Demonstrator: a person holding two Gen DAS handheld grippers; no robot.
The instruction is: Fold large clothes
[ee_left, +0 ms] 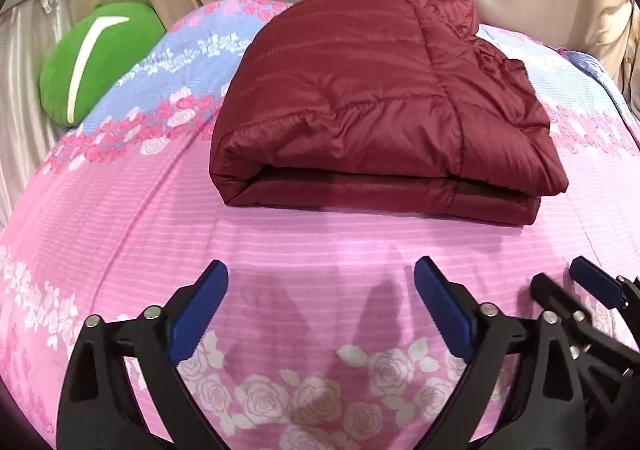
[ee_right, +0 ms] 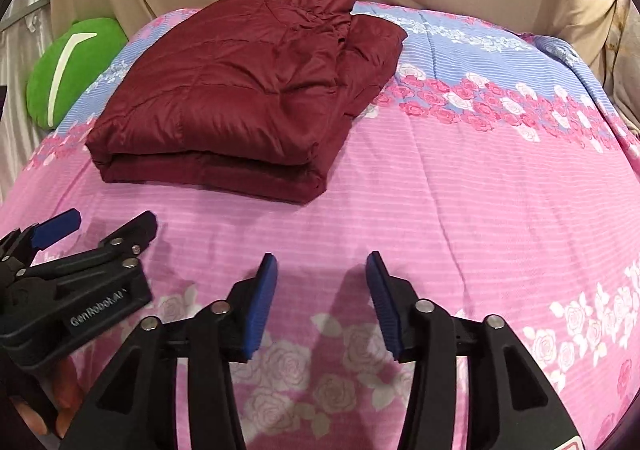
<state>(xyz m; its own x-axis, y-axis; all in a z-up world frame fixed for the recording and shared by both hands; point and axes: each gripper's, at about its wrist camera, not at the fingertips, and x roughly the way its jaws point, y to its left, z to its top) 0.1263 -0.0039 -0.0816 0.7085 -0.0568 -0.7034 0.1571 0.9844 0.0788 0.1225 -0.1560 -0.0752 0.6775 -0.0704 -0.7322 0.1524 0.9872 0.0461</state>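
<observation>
Puffer jacket folded on the bed, both tools let go.

Nearest, the left tool (ee_left: pixel 321 282) gapes wide and the right tool (ee_right: pixel 321 270) stands partly open, both empty above the pink floral bedspread (ee_right: pixel 460 209); beyond them the maroon quilted jacket (ee_left: pixel 372 97) lies in a compact folded stack, seemingly finished.

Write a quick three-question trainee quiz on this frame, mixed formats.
1. True or false: the maroon jacket lies folded on the floral bedspread.
2. Which tool holds fabric? A) left tool B) right tool C) neither
3. Fill in: the cushion beside the bedspread is ____.

Key: 1 true; 2 C, both stand open above the bedspread, short of the jacket; 3 green.
</observation>
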